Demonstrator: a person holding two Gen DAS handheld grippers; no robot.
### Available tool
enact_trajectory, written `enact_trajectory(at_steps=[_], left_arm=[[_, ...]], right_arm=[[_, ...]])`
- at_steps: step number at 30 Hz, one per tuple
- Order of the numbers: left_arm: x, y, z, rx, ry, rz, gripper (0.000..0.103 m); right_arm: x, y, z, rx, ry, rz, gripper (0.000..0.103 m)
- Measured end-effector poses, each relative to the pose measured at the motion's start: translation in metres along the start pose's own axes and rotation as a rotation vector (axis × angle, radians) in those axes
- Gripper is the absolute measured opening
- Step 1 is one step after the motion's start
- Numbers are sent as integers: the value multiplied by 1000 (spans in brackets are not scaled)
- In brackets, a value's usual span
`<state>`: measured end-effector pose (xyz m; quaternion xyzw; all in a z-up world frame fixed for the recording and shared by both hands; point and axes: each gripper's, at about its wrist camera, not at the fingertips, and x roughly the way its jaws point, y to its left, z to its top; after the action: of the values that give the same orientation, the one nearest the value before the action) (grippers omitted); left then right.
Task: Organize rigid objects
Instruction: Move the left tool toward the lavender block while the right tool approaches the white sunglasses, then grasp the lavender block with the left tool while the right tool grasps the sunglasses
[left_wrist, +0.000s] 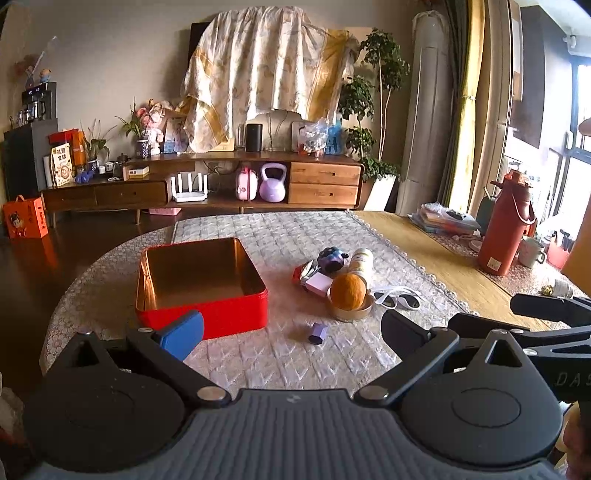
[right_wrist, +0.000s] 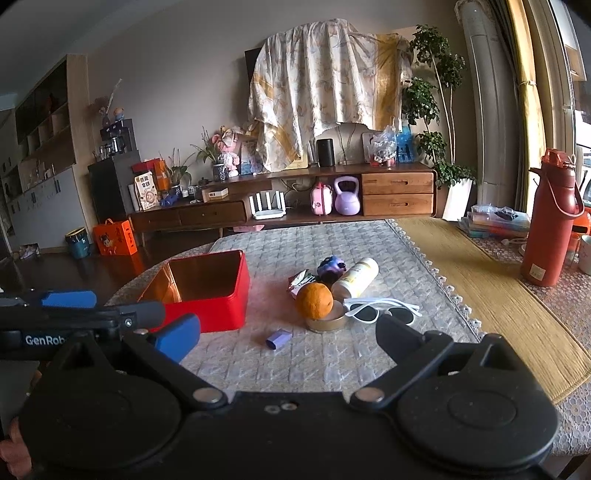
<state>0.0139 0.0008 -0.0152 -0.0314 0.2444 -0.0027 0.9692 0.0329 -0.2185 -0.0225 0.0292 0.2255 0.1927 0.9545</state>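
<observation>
Both grippers — left gripper (left_wrist: 291, 334), right gripper (right_wrist: 288, 338) — hover with jaws wide, holding nothing. On the table (left_wrist: 258, 229), the red tin (left_wrist: 201, 284) sits empty; orange (left_wrist: 348, 290), sunglasses (left_wrist: 397, 298) and bottle (left_wrist: 361, 260) clustered beside it.

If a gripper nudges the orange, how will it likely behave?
The orange sits on a shallow round lid, so it would probably roll off. Its round shape may slip between the fingers. It looks firm.

The orange ball (left_wrist: 348, 291) hides most of the small pink box (left_wrist: 318, 283) behind it.
</observation>
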Motion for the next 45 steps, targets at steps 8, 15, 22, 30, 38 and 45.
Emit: enact_trajectory(at_steps=[8, 15, 22, 30, 38, 45], left_arm=[[17, -5, 4, 35, 12, -14, 103], [49, -10, 11, 31, 46, -24, 103], [93, -24, 14, 56, 98, -61, 103], [150, -40, 1, 65, 201, -91, 103], [187, -44, -11, 98, 261, -59, 103], [208, -46, -20, 121, 283, -37, 103]], right_arm=[[21, -21, 5, 2, 26, 17, 98], [54, -56, 14, -1, 66, 7, 99], [96, -96, 14, -45, 124, -35, 98], [158, -136, 4, -60, 226, -77, 91], [211, -152, -3, -109, 307, -90, 81], [230, -155, -9, -50, 336, -71, 75]])
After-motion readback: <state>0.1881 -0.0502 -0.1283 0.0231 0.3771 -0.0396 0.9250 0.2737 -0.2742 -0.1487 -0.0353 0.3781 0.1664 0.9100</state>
